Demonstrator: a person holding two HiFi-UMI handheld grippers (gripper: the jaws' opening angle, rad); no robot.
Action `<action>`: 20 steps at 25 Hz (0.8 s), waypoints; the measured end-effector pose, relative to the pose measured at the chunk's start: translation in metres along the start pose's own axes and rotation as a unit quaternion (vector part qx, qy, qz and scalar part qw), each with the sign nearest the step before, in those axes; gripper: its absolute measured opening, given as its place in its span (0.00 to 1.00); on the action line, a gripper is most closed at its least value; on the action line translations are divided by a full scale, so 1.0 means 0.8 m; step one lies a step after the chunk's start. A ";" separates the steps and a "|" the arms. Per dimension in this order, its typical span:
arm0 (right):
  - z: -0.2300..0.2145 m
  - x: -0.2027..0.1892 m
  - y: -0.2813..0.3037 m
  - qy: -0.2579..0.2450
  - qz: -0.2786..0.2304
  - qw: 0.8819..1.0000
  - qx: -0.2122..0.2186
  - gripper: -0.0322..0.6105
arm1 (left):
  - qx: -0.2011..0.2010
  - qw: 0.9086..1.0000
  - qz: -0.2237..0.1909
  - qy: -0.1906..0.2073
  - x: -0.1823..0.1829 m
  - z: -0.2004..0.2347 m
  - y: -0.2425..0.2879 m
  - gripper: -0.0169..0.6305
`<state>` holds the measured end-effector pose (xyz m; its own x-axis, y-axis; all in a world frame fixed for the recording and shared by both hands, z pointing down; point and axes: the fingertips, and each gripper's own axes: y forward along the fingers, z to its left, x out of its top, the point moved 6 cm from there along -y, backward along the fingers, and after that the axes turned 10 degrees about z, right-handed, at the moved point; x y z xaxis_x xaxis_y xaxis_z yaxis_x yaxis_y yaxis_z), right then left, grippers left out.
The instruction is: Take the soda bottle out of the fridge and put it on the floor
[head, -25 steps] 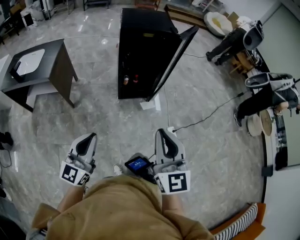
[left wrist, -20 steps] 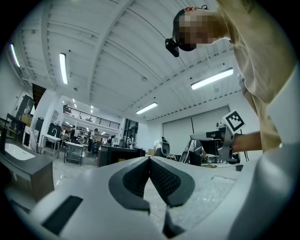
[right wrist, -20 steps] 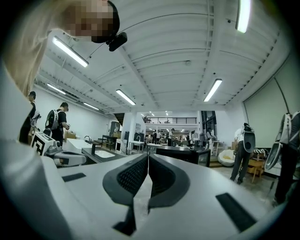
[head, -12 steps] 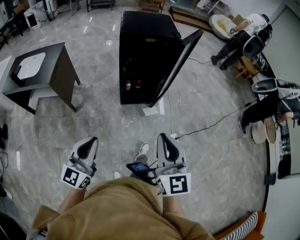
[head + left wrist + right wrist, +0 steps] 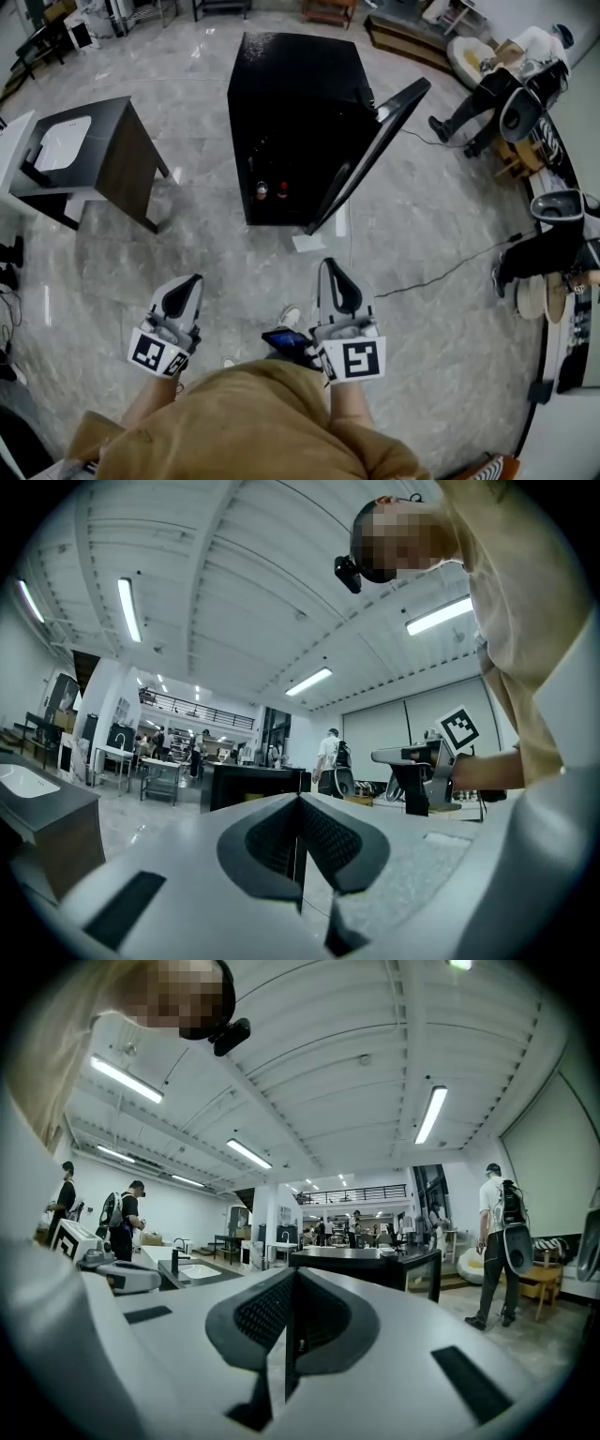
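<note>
Approach step: left gripper (image 5: pixel 184 289) and right gripper (image 5: pixel 334 277), both pressed together and empty, well short of the open fridge (image 5: pixel 291 103). Next: spread one around a bottle (image 5: pixel 262 190) inside.

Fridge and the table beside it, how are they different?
The fridge is black; the table is dark grey with a white basin set in its top. The fridge is a closed box with its door swung open and two small drinks showing low inside; the table is open underneath. The fridge stands straight ahead of the person, the table off to the left. Both stand on the grey marble floor.
</note>
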<state>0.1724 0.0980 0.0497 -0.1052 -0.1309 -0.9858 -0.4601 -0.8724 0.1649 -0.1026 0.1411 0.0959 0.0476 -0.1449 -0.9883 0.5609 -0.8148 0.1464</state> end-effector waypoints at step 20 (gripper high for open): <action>-0.216 -0.023 0.183 0.040 0.008 0.995 0.095 0.05 | 0.071 0.997 0.040 0.003 0.023 0.015 0.250 0.03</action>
<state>0.2590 -0.1090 0.0863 -0.0471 -0.1883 -0.9810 -0.6174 -0.7665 0.1768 0.0008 -0.0312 0.1079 0.0917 -0.2092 -0.9736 0.4321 -0.8725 0.2282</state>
